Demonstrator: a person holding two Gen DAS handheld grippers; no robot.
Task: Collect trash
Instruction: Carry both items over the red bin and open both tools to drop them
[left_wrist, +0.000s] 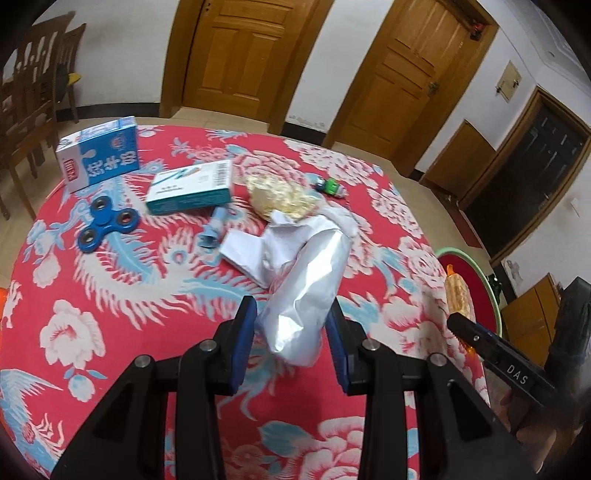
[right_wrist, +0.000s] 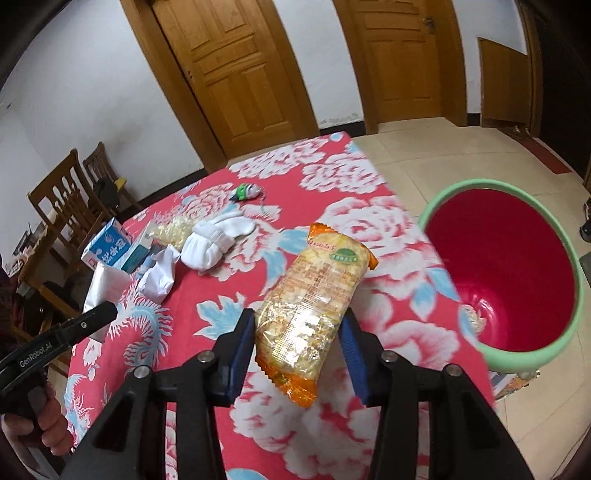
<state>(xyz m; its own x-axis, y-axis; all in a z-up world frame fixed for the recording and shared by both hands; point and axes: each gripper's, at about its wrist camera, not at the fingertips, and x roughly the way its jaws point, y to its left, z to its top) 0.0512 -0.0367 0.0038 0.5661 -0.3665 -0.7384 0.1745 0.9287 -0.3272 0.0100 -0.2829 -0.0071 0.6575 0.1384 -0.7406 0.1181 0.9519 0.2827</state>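
The left gripper (left_wrist: 291, 332) has its jaws pinching a silver foil wrapper (left_wrist: 306, 291) held above the bench (left_wrist: 110, 295). The right gripper (right_wrist: 299, 347) has its jaws clamped on an orange snack packet (right_wrist: 317, 295), near the red bin (right_wrist: 506, 273) standing beside the bench.

Black frames with silver screws and blue pads are seen on both the left gripper (left_wrist: 291, 325) and the right gripper (right_wrist: 301, 336); "DAS" and "GenRobot.AI" are printed on the handles.
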